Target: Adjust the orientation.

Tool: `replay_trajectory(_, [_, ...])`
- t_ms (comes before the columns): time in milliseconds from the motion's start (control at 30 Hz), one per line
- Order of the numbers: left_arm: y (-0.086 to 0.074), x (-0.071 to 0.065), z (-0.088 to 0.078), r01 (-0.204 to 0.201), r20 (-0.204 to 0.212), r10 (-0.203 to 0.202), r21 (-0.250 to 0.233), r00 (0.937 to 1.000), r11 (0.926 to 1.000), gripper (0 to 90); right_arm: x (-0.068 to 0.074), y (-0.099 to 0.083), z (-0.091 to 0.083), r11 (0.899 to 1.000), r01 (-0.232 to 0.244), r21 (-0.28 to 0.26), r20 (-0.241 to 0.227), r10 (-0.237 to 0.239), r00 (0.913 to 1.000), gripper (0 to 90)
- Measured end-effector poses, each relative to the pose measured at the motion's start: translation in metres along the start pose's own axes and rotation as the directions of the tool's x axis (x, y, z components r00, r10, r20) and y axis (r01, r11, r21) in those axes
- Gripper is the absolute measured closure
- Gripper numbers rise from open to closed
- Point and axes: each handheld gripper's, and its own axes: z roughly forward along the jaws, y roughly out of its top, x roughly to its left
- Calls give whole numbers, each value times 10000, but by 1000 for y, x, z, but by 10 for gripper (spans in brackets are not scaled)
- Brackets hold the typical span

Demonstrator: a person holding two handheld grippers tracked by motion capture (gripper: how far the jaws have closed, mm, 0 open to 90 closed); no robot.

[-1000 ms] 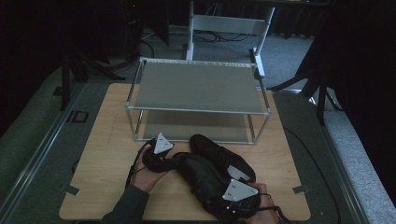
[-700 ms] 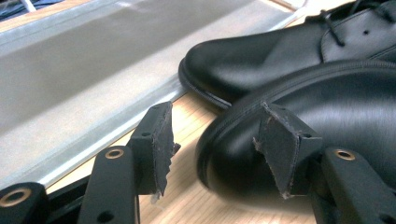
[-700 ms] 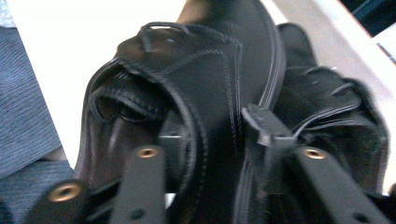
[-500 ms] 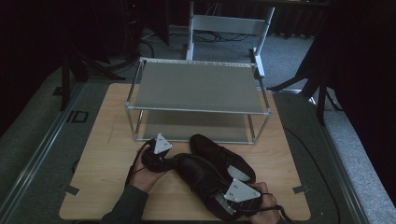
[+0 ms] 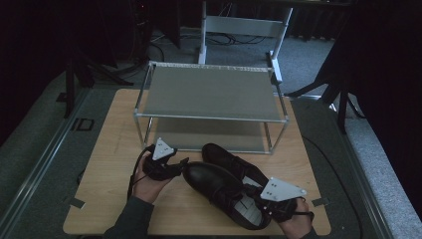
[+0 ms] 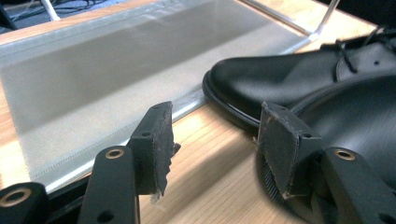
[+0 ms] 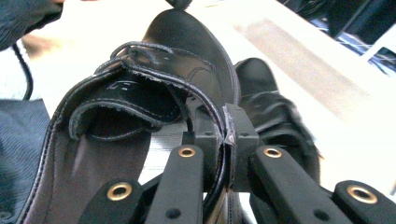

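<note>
Right tool [image 7: 224, 154] comes in low at the near right corner of the pale wooden counter [image 5: 109, 164], jaws just closed and clamped on the thin leather collar of the near glossy black lace-up shoe [image 5: 221, 191], one jaw inside the opening, one outside. The shoe lies at the counter's front centre, toe toward the left tool [image 6: 215, 140]. Left tool is held level beside that toe, jaws apart, nothing between them. A second black leather shoe [image 5: 231, 162] sits just behind, before the two-tier metal rack with grey mesh shelves [image 5: 209, 94].
</note>
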Motion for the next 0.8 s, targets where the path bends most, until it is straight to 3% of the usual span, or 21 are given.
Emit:
replay_trajectory(333, [-1,7,-3,312,-72,-312,2,9995,9995,457,-55,-3,-38,9952,-841,-495,1138,893,9895,856])
replay_trajectory(500, [-1,5,-1,264,-34,-263,81,9996,9996,456,-84,-9,-46,9872,-1350,-845,1141,1442,9829,857])
replay_trajectory(700, [-2,5,0,238,-23,-237,123,9997,9996,456,-101,-11,-52,9820,-1561,-1063,1179,1683,9787,858])
replay_trajectory(800, [-2,6,-1,262,-36,-262,127,9997,9996,456,-109,-11,-55,9825,-1576,-993,1422,1708,9750,858])
